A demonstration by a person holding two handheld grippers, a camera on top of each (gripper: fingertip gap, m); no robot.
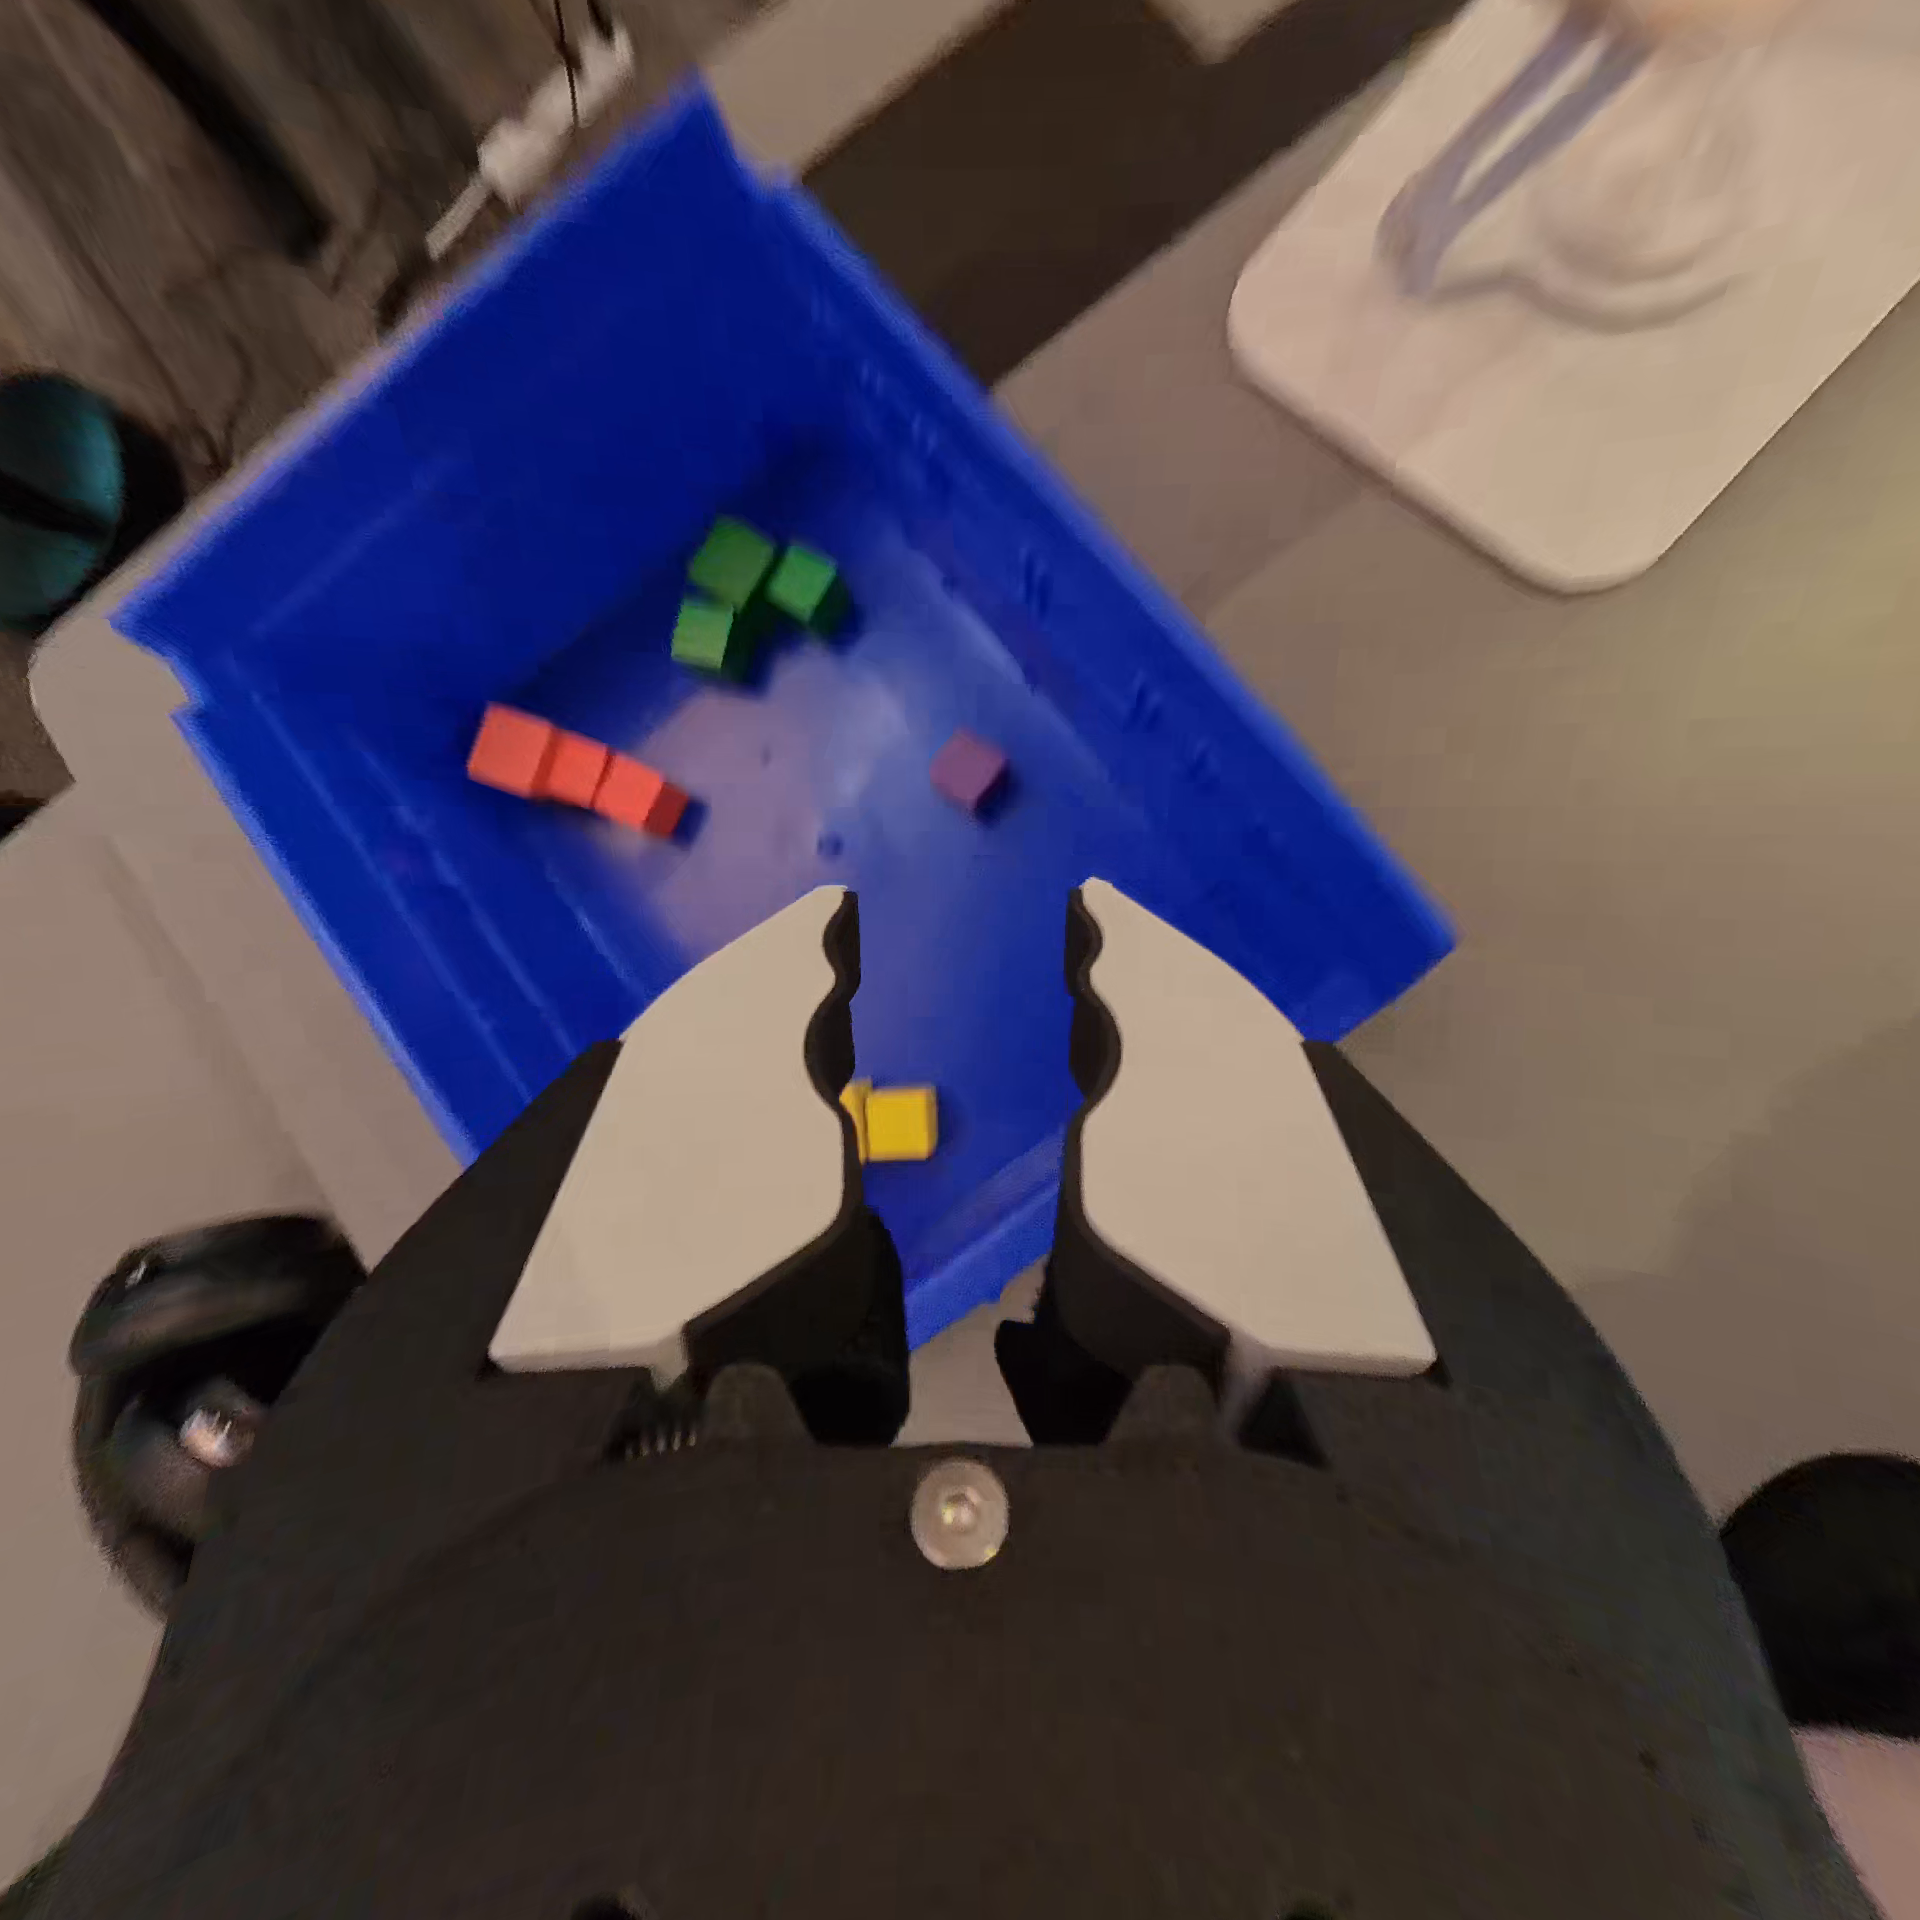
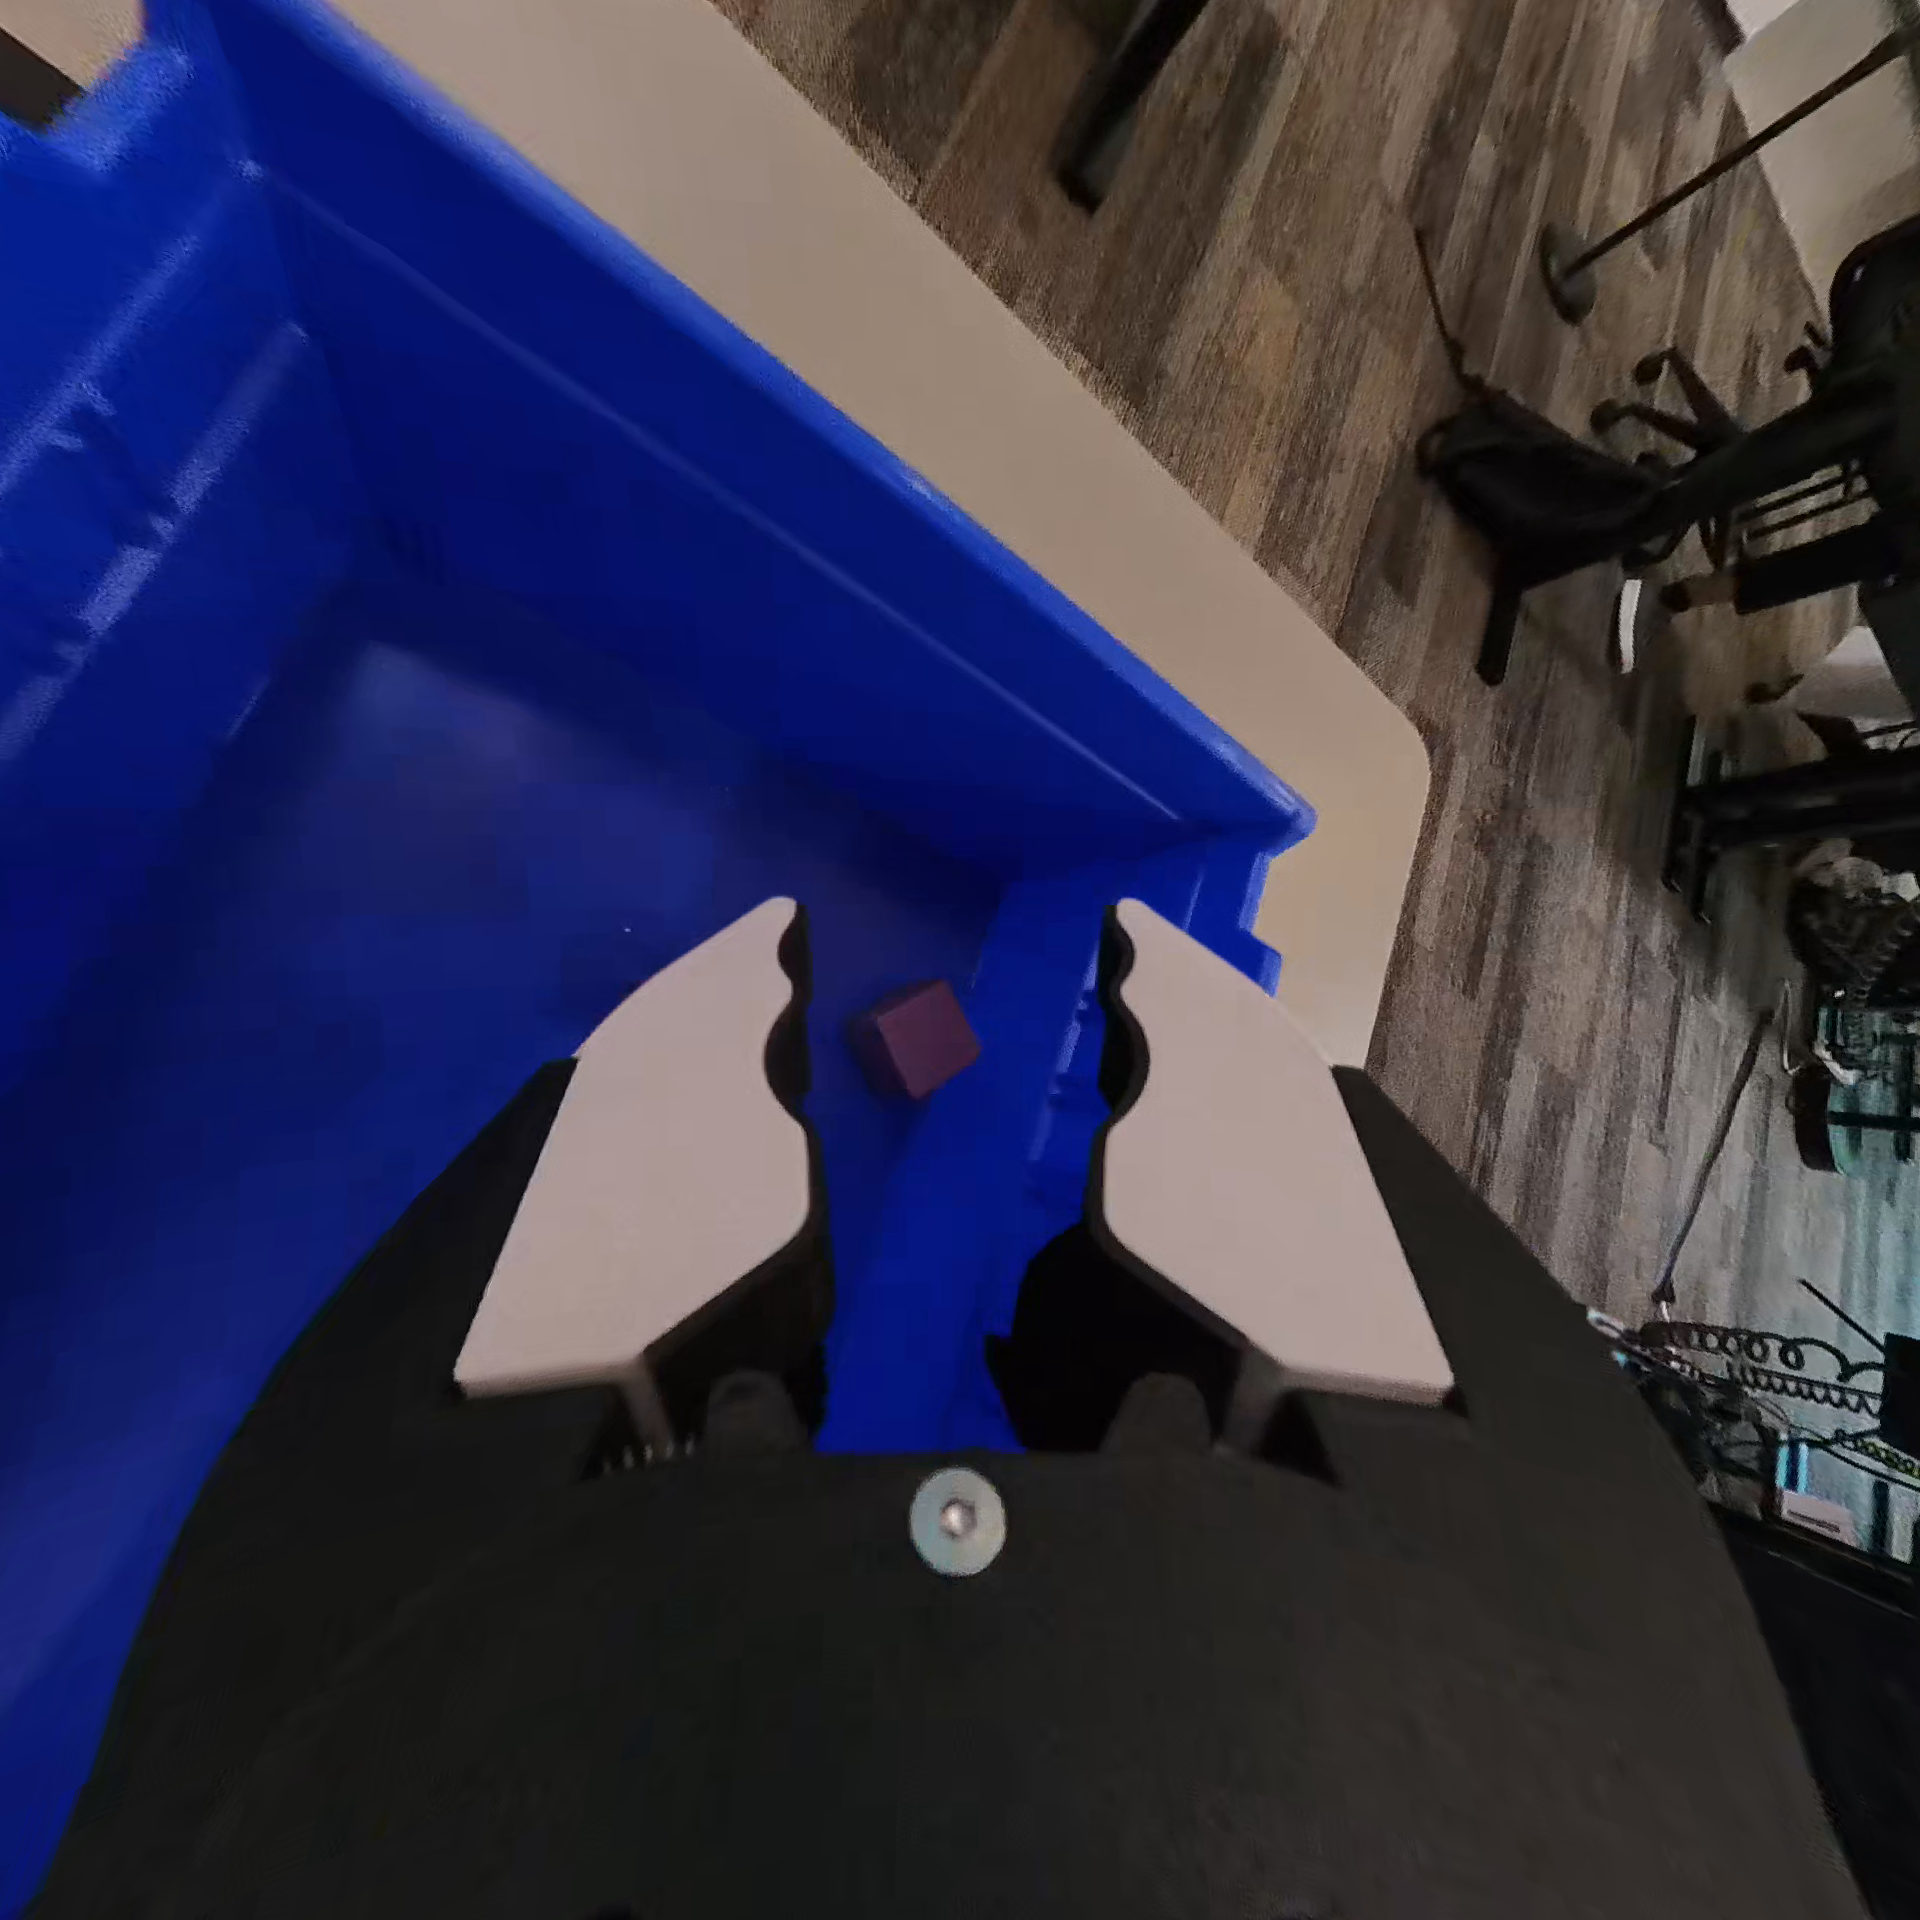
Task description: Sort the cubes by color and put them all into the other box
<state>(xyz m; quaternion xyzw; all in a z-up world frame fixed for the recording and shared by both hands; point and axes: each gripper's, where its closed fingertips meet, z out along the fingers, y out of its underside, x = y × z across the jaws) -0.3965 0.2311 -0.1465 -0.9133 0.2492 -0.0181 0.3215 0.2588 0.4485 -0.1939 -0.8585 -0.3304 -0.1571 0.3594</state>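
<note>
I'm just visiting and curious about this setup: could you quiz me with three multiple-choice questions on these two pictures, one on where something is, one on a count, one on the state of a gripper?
1. Where do the green cubes lie?
A. on the table beside the box
B. inside the blue box, clustered together
C. between the left gripper's fingers

2. How many red cubes form the row in the box?
A. one
B. three
C. six

3. How does the right gripper stand?
A. open, with a purple cube lying on the box floor beyond it, ungripped
B. clamped on a yellow cube
C. shut on nothing

Answers: 1 B, the greens sit bunched on the box floor. 2 B, three red blocks sit side by side. 3 A, blue shows on both sides of the cube between the spread fingers.
</note>
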